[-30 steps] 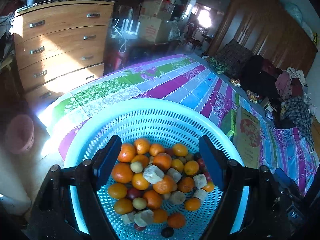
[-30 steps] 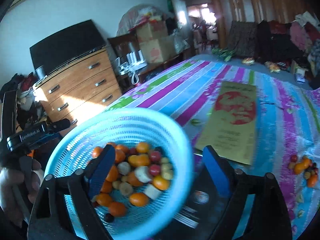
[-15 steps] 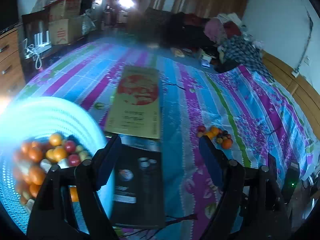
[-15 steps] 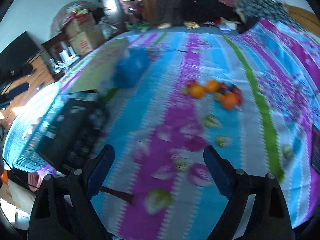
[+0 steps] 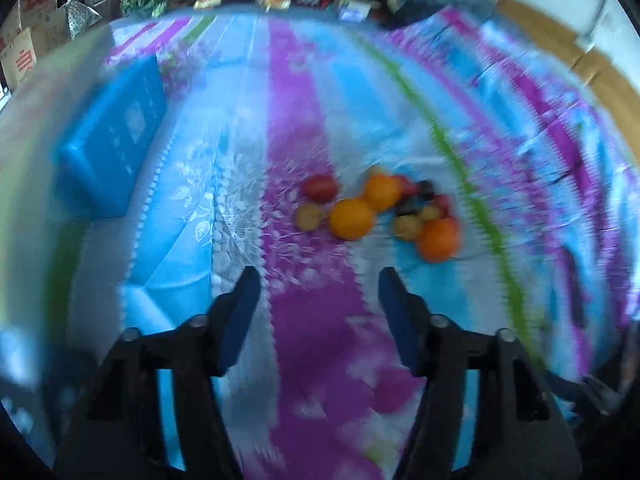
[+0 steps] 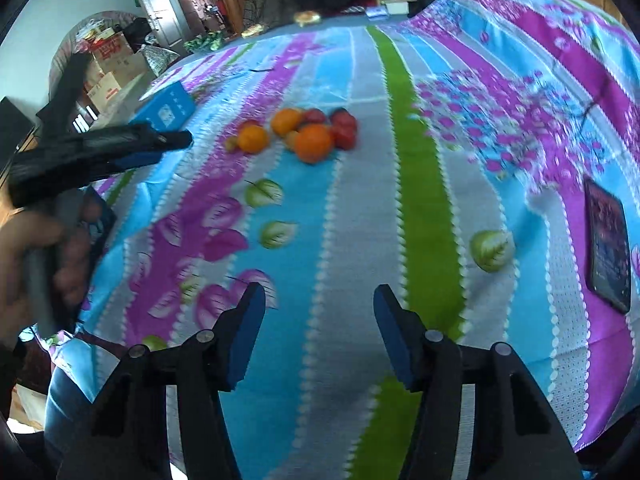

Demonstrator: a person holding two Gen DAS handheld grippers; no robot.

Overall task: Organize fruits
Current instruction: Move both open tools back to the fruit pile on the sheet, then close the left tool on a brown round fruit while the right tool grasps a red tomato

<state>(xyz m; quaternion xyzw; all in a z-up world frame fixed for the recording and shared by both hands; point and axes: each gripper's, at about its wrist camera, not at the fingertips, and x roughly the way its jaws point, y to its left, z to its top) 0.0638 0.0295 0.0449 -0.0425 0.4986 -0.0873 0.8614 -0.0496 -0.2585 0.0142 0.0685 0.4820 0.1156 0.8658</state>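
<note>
A small pile of fruit lies on the striped bedspread: oranges (image 5: 351, 218), a red fruit (image 5: 319, 187) and small yellow and dark ones. In the right wrist view the same pile (image 6: 314, 142) lies farther off, up the bed. My left gripper (image 5: 320, 284) is open and empty, just short of the pile. My right gripper (image 6: 319, 300) is open and empty, well back from the fruit. The left gripper (image 6: 120, 148) also shows at the left of the right wrist view, held in a hand. The left wrist view is blurred by motion.
A blue box (image 5: 116, 136) lies on the bed left of the fruit; it also shows in the right wrist view (image 6: 168, 106). A dark phone (image 6: 608, 240) lies near the bed's right edge. Clothes and cardboard boxes (image 6: 108, 64) stand beyond the bed.
Both grippers have swung away from the blue basket of fruit and across the bed to the right. The loose fruit pile is now ahead of them, and closer than half a second ago.
</note>
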